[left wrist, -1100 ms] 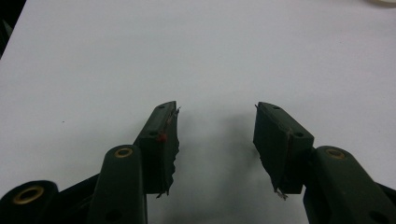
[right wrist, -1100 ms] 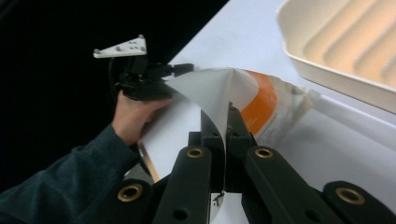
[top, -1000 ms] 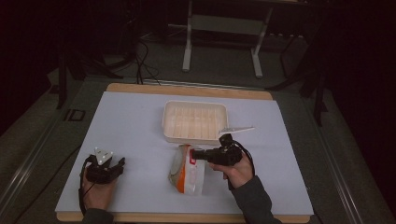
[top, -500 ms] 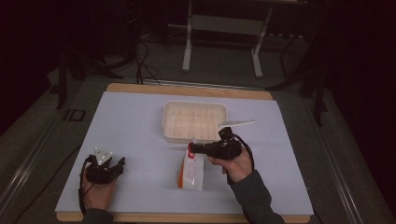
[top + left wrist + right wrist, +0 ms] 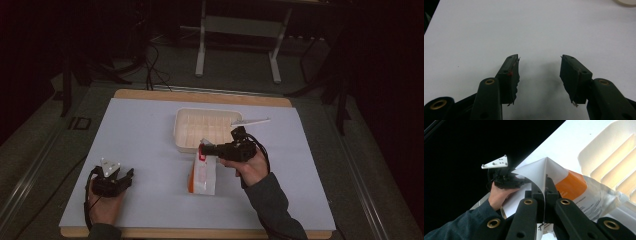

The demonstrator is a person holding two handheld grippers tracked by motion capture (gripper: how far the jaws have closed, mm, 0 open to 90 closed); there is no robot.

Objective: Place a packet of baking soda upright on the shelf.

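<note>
The right gripper [image 5: 204, 148] pinches the top edge of the bag [image 5: 202, 175] hanging at the tray's [image 5: 207, 116] six o'clock edge. The left gripper [image 5: 123, 175], gaping and empty, rests at eight o'clock. Lifting should probably go slowly and straight, since the thin edge could slip.

The high view looked forward and down from above the person's side of the table [image 5: 140, 125], far enough back to take in the whole white top and the dark floor beyond. The left gripper view rode low on the left gripper [image 5: 539, 72], facing along its two black jaws, close over bare tabletop. The right gripper view sat on the right gripper [image 5: 545, 195], tilted, very near the pouch [image 5: 584, 192] at its jaws. It shared the ridged tray [image 5: 614, 152] and the pouch [image 5: 202, 175] with the high view, and both showed the left gripper [image 5: 112, 177] at the table's near edge.
</note>
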